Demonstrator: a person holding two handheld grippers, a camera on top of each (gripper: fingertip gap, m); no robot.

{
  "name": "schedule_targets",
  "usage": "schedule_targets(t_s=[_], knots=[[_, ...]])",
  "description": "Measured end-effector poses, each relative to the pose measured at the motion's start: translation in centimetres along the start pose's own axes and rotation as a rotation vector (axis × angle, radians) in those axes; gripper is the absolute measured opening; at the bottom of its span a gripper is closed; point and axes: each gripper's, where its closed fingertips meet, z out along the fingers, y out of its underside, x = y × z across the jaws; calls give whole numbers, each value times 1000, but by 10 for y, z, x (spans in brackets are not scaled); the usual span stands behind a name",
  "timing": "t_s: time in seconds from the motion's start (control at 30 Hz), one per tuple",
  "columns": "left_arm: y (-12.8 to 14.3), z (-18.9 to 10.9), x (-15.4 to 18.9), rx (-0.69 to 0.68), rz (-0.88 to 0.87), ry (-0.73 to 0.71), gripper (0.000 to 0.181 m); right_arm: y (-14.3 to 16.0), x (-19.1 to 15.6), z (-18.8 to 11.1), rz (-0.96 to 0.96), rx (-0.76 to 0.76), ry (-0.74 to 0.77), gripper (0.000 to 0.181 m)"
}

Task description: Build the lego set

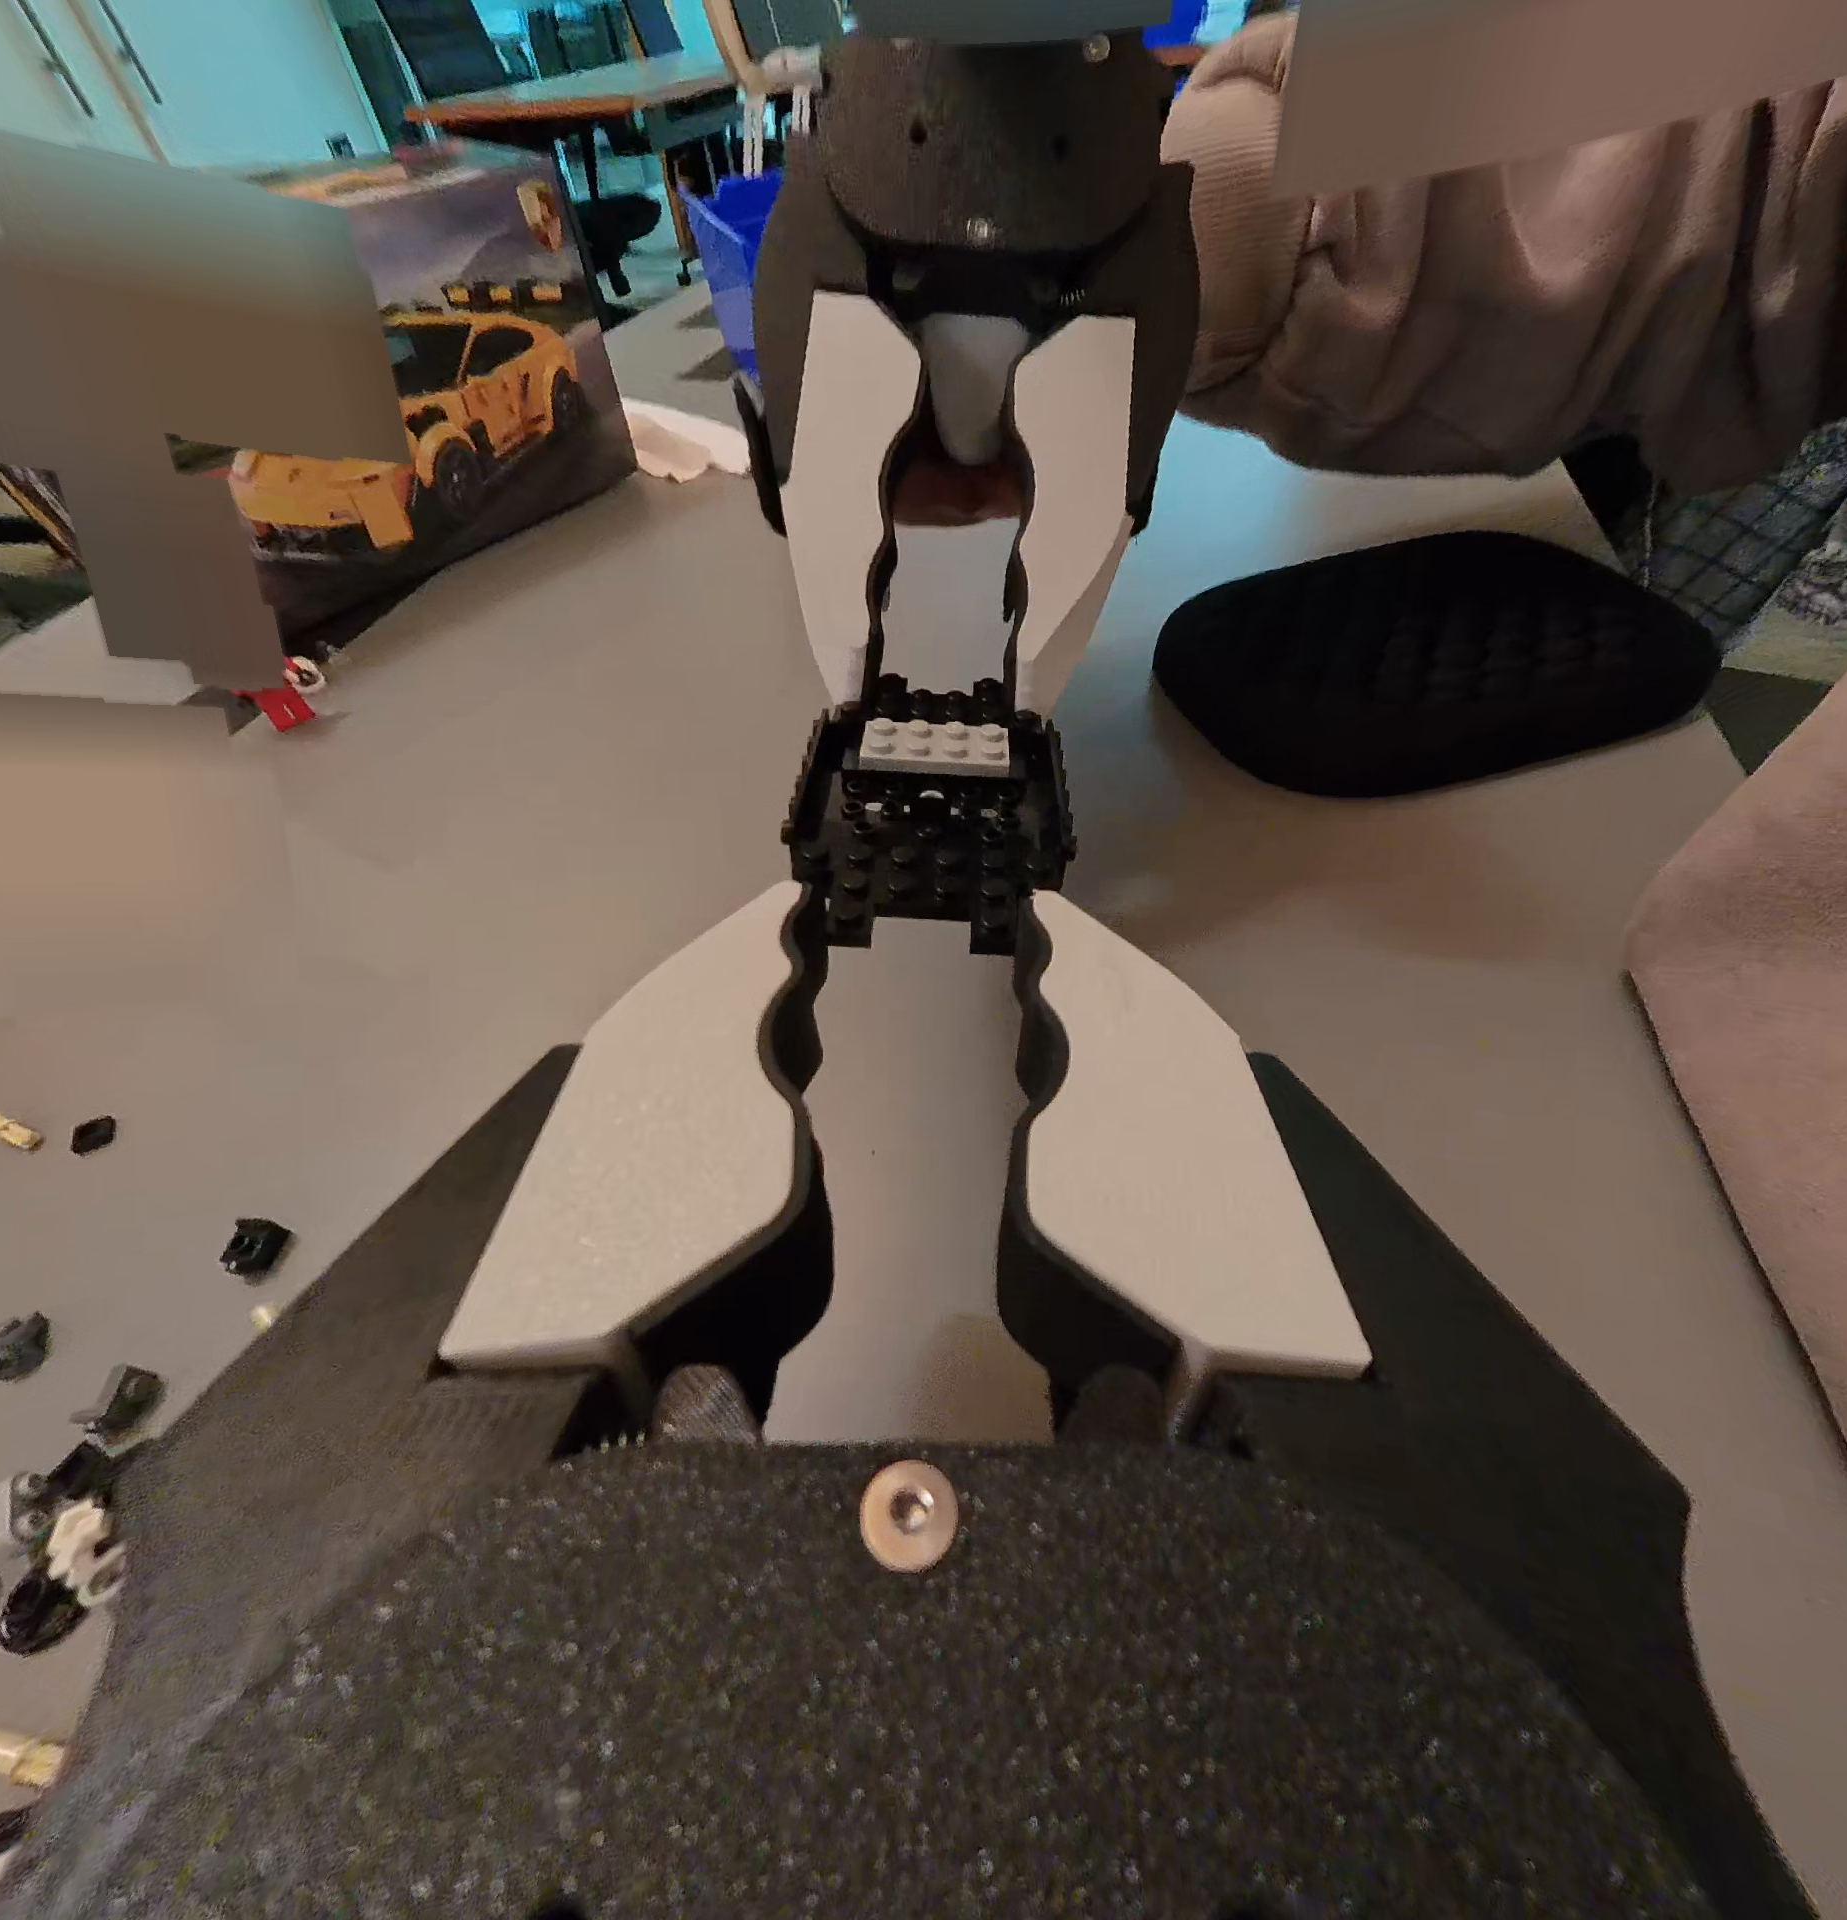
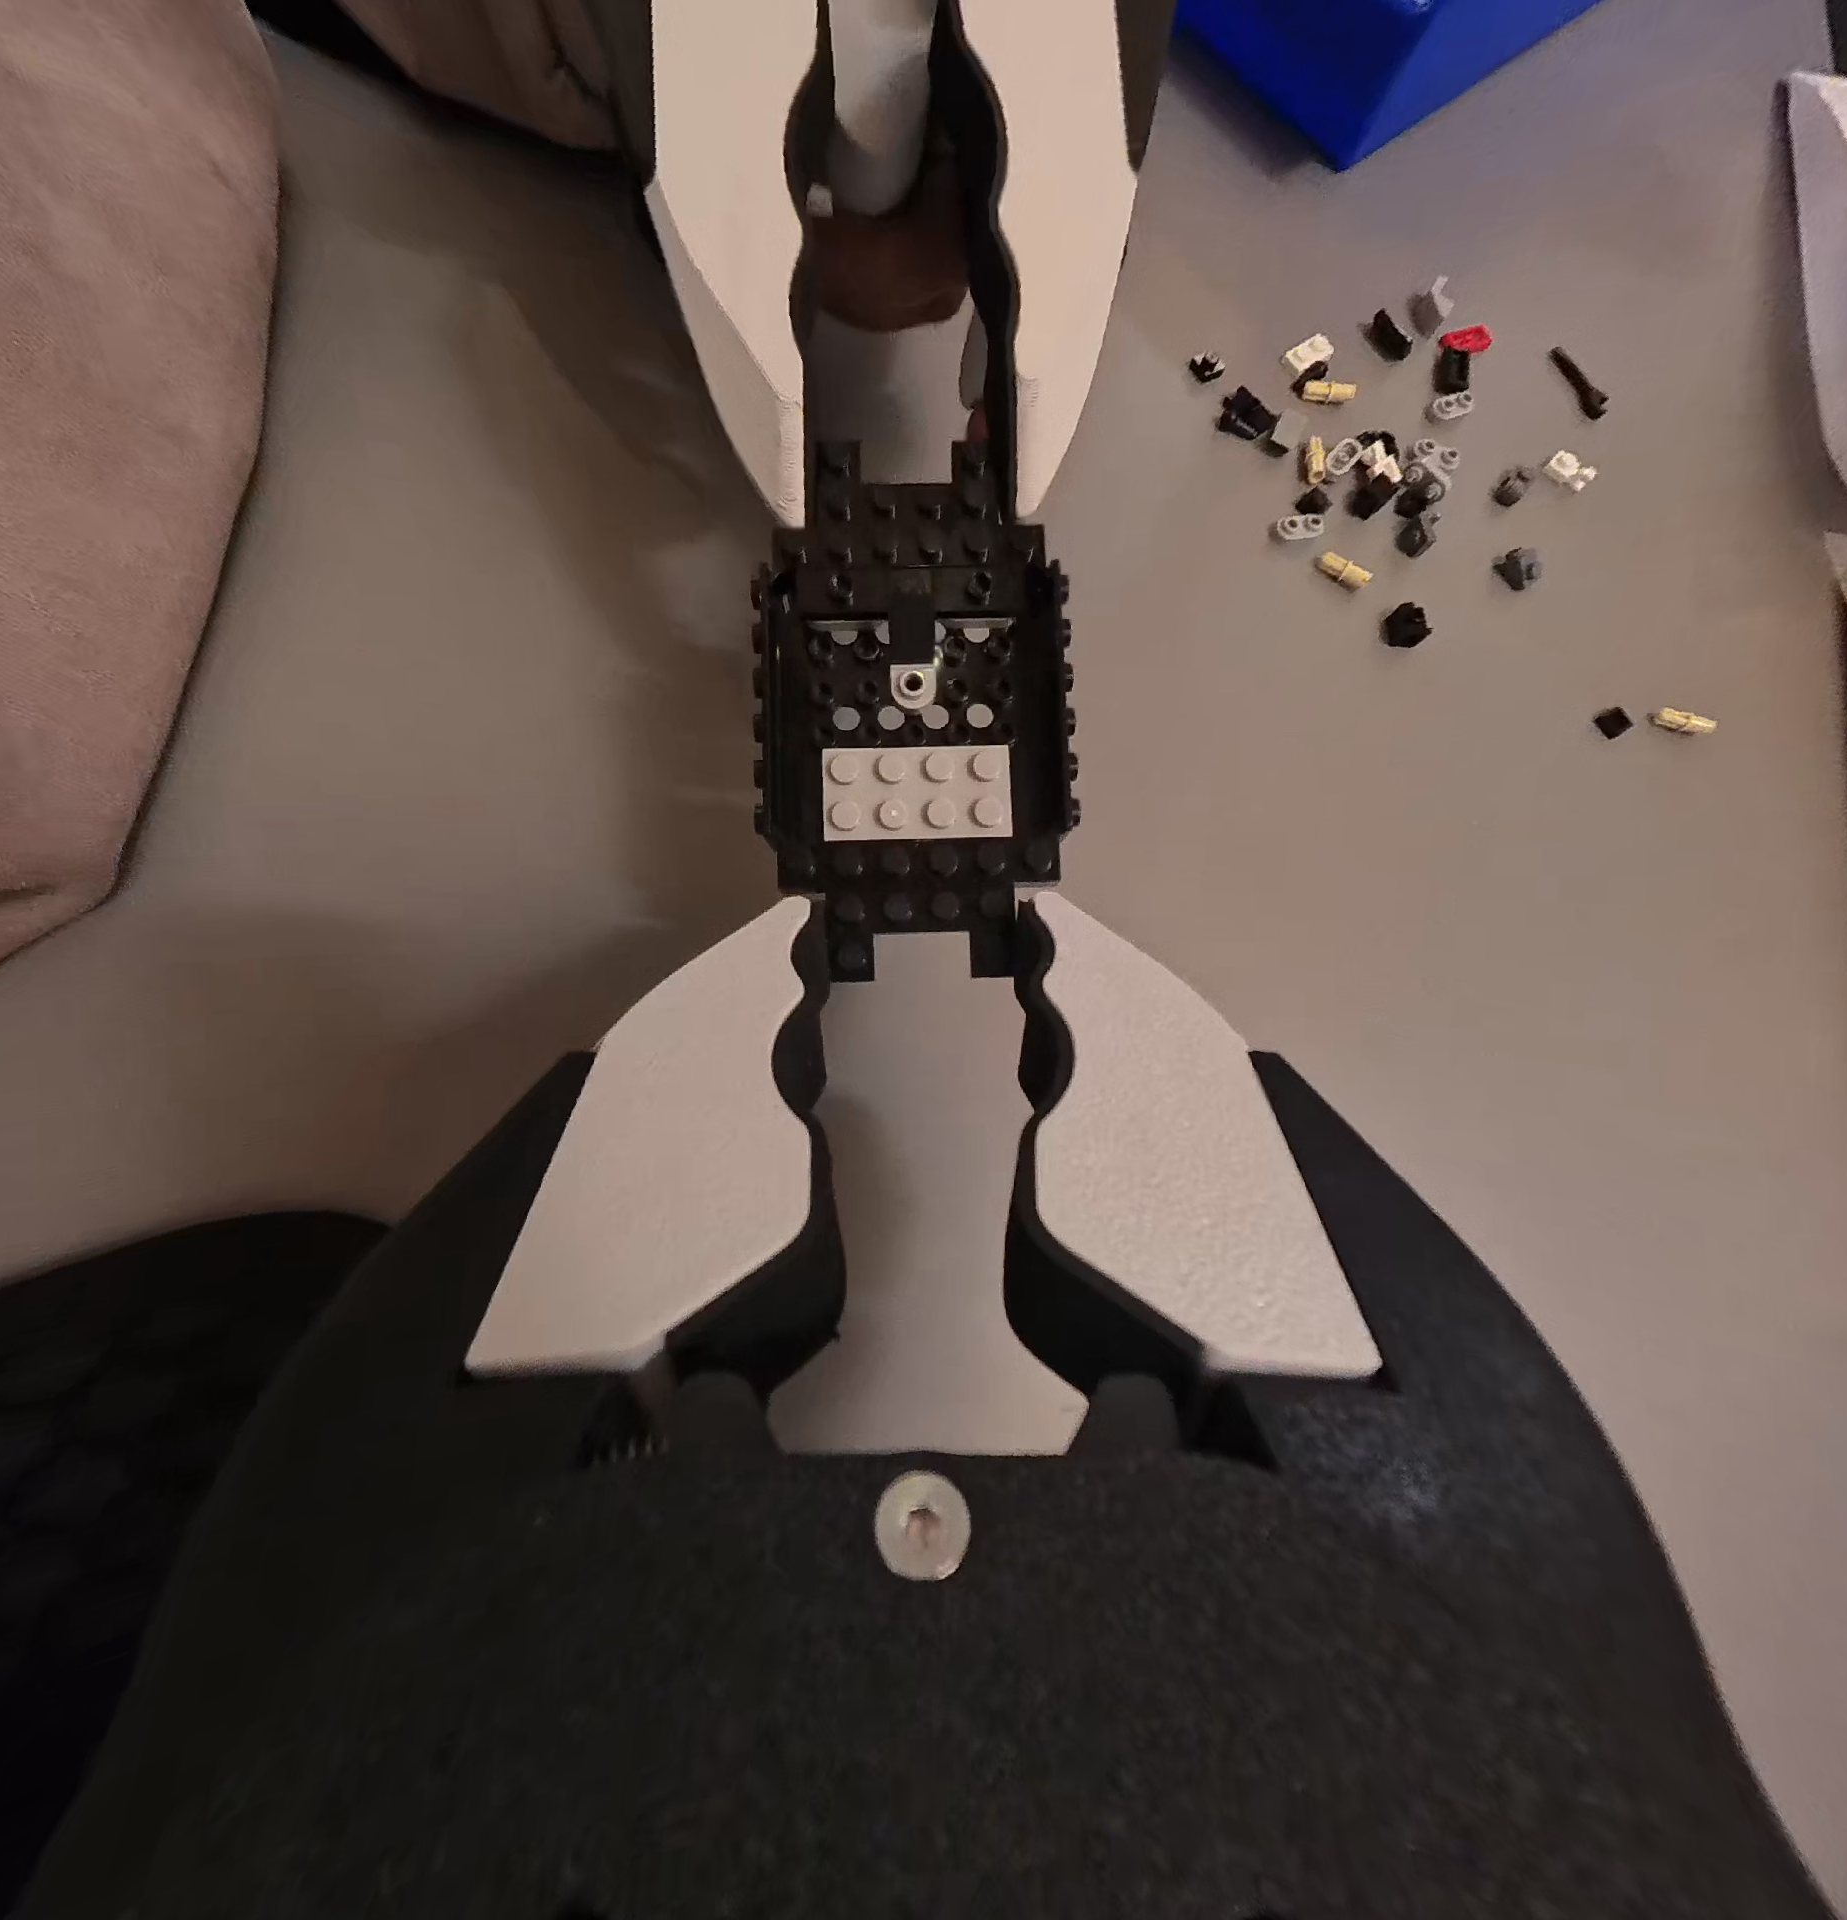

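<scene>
A black lego chassis (image 1: 929, 831) with a light grey 2x4 plate (image 1: 934, 743) on it is held between both grippers over the grey table (image 1: 545, 883). My left gripper (image 1: 919, 920) is shut on the chassis's near narrow end. My right gripper (image 1: 945, 675) faces it from the far side. In the right wrist view my right gripper (image 2: 917, 930) is shut on the end of the chassis (image 2: 914, 665) nearest the grey plate (image 2: 917, 795), and the left gripper (image 2: 908, 488) clamps the opposite end. A small grey stud piece (image 2: 914, 684) sits mid-chassis.
Several loose small pieces (image 2: 1397, 457) lie on the table, and they show at the left in the left wrist view (image 1: 57, 1507). The set's box (image 1: 483, 384) stands at the back left. There is a blue bin (image 2: 1366, 73), a black cushion (image 1: 1418, 644) and beige fabric (image 2: 88, 416). My right fingertips sit around 7 cm from my left ones.
</scene>
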Motion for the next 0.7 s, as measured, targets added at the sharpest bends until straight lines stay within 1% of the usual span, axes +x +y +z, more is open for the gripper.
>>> schedule_targets(t_s=[0.3,0.43,0.57,0.7], knots=[[19,9,-2,-104,24,-41,34,18,5,7,-12,-21,-62,34],[26,10,-6,-134,-4,-51,34,22,11,12,-27,-39,-84,34],[39,10,-13,-209,-24,-77,32,34,19,18,-35,-84,-104,34],[31,3,-28,-143,-93,-127,29,46,28,22,-29,-114,-106,34]])
